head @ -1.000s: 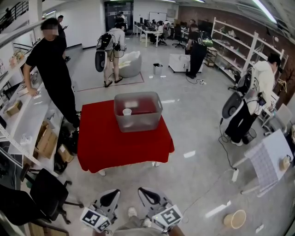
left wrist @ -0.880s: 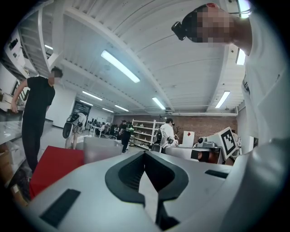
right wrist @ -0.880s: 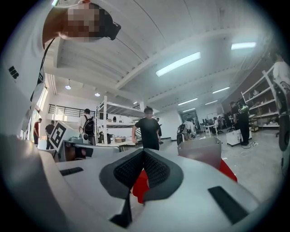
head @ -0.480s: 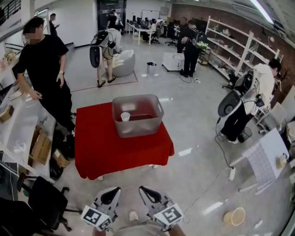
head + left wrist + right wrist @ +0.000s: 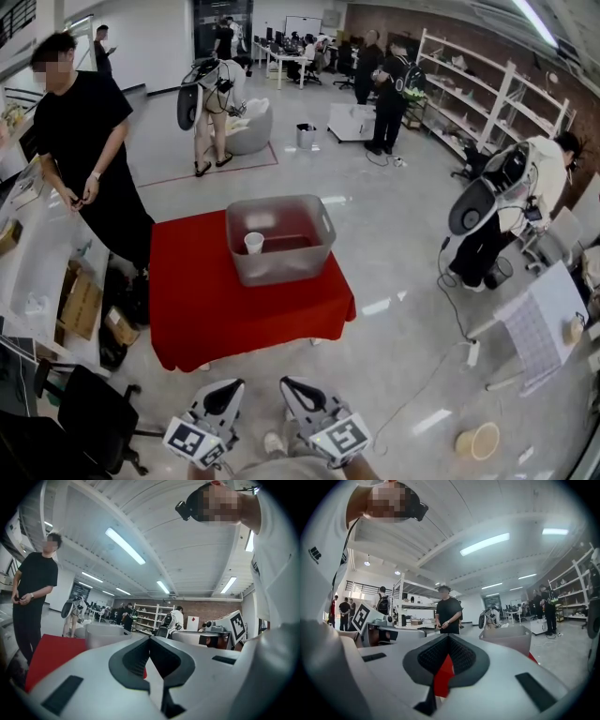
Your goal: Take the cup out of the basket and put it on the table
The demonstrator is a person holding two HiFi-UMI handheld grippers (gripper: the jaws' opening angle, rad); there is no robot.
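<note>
A white paper cup (image 5: 253, 243) stands upright inside a translucent grey basket (image 5: 281, 265), at its left side. The basket sits on the far half of a table draped in red cloth (image 5: 239, 309). Both grippers are held low near the person's body, well short of the table and apart from the basket. The left gripper (image 5: 228, 391) and the right gripper (image 5: 298, 386) each have their tips together with nothing between them. The basket (image 5: 105, 633) shows ahead in the left gripper view, and the same basket (image 5: 508, 639) shows at the right of the right gripper view.
A person in black (image 5: 89, 159) stands by the table's far left corner beside a white counter (image 5: 37, 272). A black office chair (image 5: 89, 412) is at the near left. A seated person with gear (image 5: 506, 220) and shelving (image 5: 487, 84) are on the right. Cables (image 5: 450, 366) cross the floor.
The table and basket have drawn a little nearer in the head view. The person in black has shifted stance. Both grippers stay in the same place, shut.
</note>
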